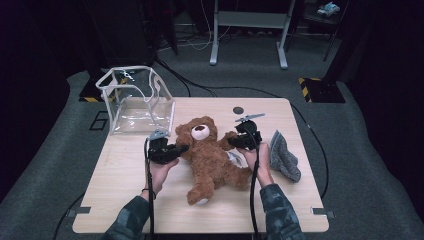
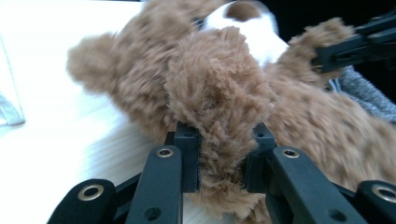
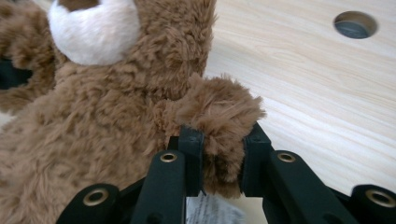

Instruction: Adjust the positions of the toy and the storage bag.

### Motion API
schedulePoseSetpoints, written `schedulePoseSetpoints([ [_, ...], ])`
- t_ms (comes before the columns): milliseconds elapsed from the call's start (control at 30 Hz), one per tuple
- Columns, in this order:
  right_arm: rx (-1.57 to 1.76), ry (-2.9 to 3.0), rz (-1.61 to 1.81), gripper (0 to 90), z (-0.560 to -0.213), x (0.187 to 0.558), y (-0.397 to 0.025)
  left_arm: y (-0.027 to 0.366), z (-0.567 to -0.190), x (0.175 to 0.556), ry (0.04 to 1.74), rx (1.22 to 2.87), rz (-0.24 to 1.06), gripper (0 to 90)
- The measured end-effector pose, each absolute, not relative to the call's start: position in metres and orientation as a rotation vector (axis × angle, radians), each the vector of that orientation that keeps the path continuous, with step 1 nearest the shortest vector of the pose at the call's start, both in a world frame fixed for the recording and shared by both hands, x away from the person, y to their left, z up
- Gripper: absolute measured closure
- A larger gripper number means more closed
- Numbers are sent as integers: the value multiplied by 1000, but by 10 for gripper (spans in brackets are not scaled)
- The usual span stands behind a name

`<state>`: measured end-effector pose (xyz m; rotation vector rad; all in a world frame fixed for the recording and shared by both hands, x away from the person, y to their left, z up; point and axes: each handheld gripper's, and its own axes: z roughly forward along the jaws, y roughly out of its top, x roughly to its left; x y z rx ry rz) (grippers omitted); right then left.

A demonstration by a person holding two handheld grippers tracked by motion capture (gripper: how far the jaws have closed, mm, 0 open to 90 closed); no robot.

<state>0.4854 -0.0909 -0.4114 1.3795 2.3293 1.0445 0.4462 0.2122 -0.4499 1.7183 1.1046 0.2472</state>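
A brown teddy bear (image 1: pixel 212 155) with a white muzzle lies on its back in the middle of the wooden table (image 1: pixel 125 200). My left gripper (image 1: pixel 181 148) is shut on the bear's arm at the left; in the left gripper view the fur of the teddy bear (image 2: pixel 219 93) bulges between the jaws of the left gripper (image 2: pixel 220 161). My right gripper (image 1: pixel 231 141) is shut on the bear's other arm. In the right gripper view that paw of the teddy bear (image 3: pixel 217 112) is pinched in the right gripper (image 3: pixel 219 156), with a white tag below it.
A clear plastic bag with white trim (image 1: pixel 136 102) stands open at the table's back left corner. A grey knitted cloth (image 1: pixel 283 156) lies right of the bear. A round hole (image 1: pixel 238 110) is in the tabletop behind my right gripper. Cables trail over the floor beyond.
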Motion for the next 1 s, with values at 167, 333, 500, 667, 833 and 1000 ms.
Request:
schedulePoseSetpoints([
  [167,1378,2308,1016,756,-389,463,-99,213,-438,452,1111,1706,203,728],
  [333,1392,2325,977,753,-384,448,-102,209,-432,459,1112,1757,197,718],
  [500,1426,2318,960,740,-401,446,-106,206,-441,471,1169,1778,177,694],
  [667,1437,2285,960,731,-418,449,-104,205,-455,480,1219,1800,151,635],
  [833,1449,2264,943,707,-429,452,-105,203,-463,482,1240,1805,176,539],
  [1000,1438,2246,959,678,-430,452,-110,205,-464,481,1247,1802,179,452],
])
